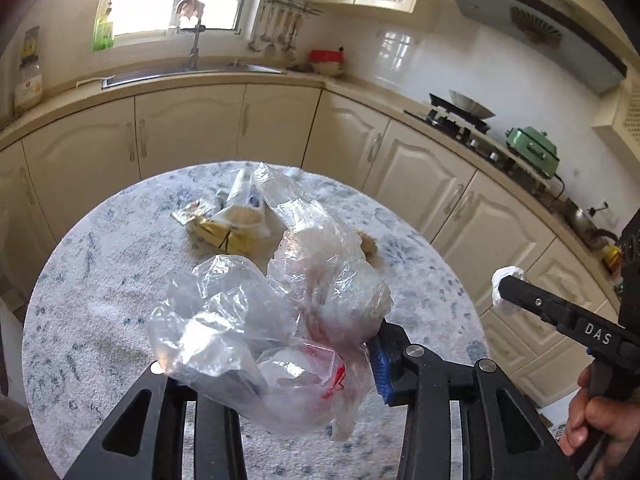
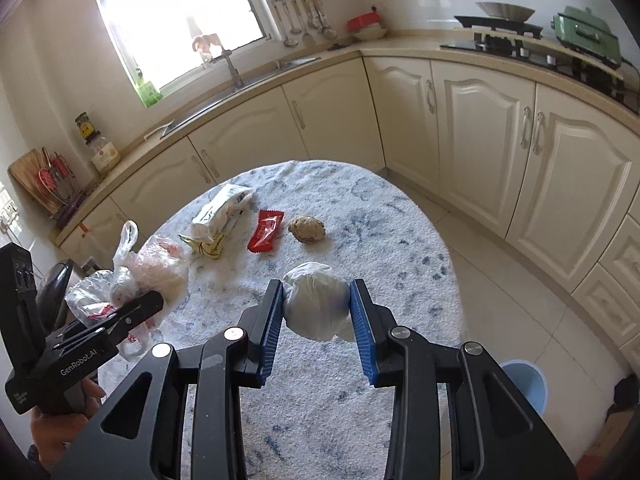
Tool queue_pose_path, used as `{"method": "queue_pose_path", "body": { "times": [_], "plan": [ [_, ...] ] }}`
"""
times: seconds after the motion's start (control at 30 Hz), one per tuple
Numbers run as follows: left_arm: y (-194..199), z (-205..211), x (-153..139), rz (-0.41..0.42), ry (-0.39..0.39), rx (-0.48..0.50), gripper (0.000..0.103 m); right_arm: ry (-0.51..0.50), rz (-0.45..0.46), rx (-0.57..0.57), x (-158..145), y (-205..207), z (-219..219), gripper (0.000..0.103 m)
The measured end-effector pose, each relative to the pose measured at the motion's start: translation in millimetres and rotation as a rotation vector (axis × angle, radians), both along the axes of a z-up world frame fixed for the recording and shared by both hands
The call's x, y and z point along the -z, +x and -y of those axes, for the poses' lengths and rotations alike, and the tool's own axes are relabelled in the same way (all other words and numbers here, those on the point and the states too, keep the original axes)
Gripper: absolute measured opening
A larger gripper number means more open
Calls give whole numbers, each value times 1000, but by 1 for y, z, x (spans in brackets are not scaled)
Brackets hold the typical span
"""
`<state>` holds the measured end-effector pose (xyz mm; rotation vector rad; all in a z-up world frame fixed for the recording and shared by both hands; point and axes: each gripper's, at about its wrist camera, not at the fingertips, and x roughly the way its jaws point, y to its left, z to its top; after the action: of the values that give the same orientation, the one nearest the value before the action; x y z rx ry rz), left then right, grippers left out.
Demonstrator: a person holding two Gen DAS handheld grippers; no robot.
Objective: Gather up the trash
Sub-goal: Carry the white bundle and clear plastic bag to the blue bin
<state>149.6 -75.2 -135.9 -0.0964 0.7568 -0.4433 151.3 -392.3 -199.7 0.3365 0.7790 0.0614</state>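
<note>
My left gripper (image 1: 268,368) is shut on a crumpled clear plastic bag (image 1: 272,320) with red print, held above the round table (image 1: 100,280). The bag hides its left finger. In the right wrist view the same gripper (image 2: 156,300) and bag (image 2: 160,268) show at the left. My right gripper (image 2: 317,292) is shut on a white wadded ball (image 2: 316,308), lifted off the table (image 2: 380,240). The left wrist view shows that gripper (image 1: 505,285) at the right edge. On the table lie a red wrapper (image 2: 266,230), a brown crumpled ball (image 2: 306,229) and white and yellow packaging (image 2: 218,216).
A light blue bin (image 2: 524,384) stands on the floor at the lower right of the table. Cream cabinets, a sink (image 2: 240,80) and a hob (image 2: 500,36) line the walls behind. A person's hand (image 1: 588,412) holds the right gripper's handle.
</note>
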Motion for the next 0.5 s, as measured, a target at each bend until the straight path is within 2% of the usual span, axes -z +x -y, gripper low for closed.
{"method": "queue_pose_path", "body": {
  "times": [0.27, 0.5],
  "plan": [
    [-41, 40, -38, 101, -7, 124, 36, -10, 46, 81, -21, -36, 40, 34],
    [-73, 95, -59, 155, -30, 282, 36, -30, 68, 229, -32, -82, 99, 34]
  ]
}}
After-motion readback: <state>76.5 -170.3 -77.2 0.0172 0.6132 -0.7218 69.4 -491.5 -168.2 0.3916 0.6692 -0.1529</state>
